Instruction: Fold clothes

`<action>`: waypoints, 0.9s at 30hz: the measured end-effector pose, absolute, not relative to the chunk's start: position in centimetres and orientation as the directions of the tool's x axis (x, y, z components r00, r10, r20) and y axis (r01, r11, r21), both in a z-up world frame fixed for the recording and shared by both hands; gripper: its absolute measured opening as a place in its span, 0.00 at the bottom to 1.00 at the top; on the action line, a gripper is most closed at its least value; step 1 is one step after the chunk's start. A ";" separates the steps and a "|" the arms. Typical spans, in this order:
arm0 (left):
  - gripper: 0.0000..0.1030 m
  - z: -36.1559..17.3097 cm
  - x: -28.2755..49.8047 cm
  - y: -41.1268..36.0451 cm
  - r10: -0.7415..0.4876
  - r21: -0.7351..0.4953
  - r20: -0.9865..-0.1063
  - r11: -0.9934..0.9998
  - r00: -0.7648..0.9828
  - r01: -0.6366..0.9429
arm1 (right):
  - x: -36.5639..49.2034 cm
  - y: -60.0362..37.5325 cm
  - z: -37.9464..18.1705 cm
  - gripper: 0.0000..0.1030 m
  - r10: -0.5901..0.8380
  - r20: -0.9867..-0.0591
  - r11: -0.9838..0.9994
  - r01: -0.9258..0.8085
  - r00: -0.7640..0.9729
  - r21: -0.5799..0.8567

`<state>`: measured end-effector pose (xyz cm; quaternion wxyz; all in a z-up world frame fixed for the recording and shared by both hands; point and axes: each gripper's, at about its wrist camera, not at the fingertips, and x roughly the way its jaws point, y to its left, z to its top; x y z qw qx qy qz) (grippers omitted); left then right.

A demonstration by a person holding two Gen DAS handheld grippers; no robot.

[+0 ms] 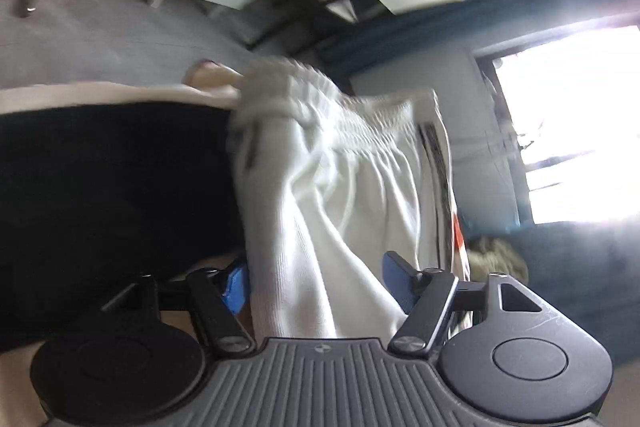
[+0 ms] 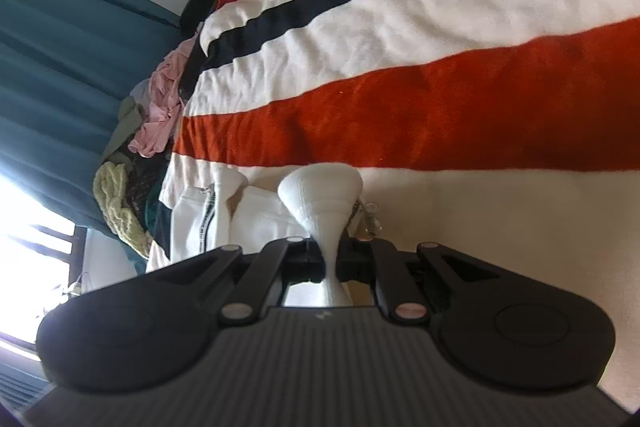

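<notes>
White ribbed garment point(image 2: 320, 199) bunches into the right gripper point(image 2: 329, 259), pinched.

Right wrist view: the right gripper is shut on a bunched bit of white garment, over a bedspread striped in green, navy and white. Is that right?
Not quite. The right gripper is indeed shut on a pinched fold of the white garment, but the bedspread is striped in red-orange, navy and white, not green. The right wrist view shows the broad red-orange band just beyond the garment.
</notes>
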<state>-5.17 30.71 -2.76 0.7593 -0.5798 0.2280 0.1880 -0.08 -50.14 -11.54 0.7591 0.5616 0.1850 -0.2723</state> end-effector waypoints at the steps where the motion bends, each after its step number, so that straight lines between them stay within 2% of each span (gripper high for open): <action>1: 0.65 -3.1 -4.7 30.7 0.004 -0.801 -0.565 0.240 0.825 -0.549 | 0.0 -50.1 -11.5 0.07 -0.207 -0.584 0.226 0.619 0.785 0.752; 3: 0.61 -3.7 -4.1 30.7 -0.012 -0.798 -0.581 0.209 0.814 -0.566 | 0.2 -50.0 -11.3 0.07 -0.210 -0.580 0.237 0.616 0.787 0.751; 5: 0.40 -4.1 -3.8 30.7 -0.004 -0.772 -0.615 0.205 0.788 -0.602 | 0.3 -49.9 -11.2 0.07 -0.215 -0.580 0.248 0.618 0.786 0.746; 7: 0.25 -4.4 -4.1 30.7 0.000 -0.759 -0.633 0.194 0.774 -0.621 | 0.4 -49.8 -11.2 0.07 -0.223 -0.587 0.253 0.627 0.778 0.736; 10: 0.16 -4.9 -5.3 30.9 0.013 -0.791 -0.604 0.111 0.797 -0.602 | 0.2 -49.7 -11.1 0.06 -0.235 -0.588 0.245 0.633 0.774 0.735; 17: 0.10 -1.8 -6.9 29.7 0.073 -0.840 -0.510 0.173 0.857 -0.514 | -1.6 -48.6 -8.8 0.06 -0.277 -0.507 0.288 0.574 0.816 0.766; 22: 0.10 2.2 -6.8 29.0 0.113 -0.849 -0.426 0.291 0.898 -0.440 | -3.1 -48.1 -6.1 0.06 -0.305 -0.451 0.352 0.539 0.839 0.765; 27: 0.10 5.5 -3.0 29.9 0.104 -0.869 -0.374 0.308 0.922 -0.387 | -1.3 -48.0 -3.4 0.06 -0.312 -0.414 0.445 0.516 0.855 0.732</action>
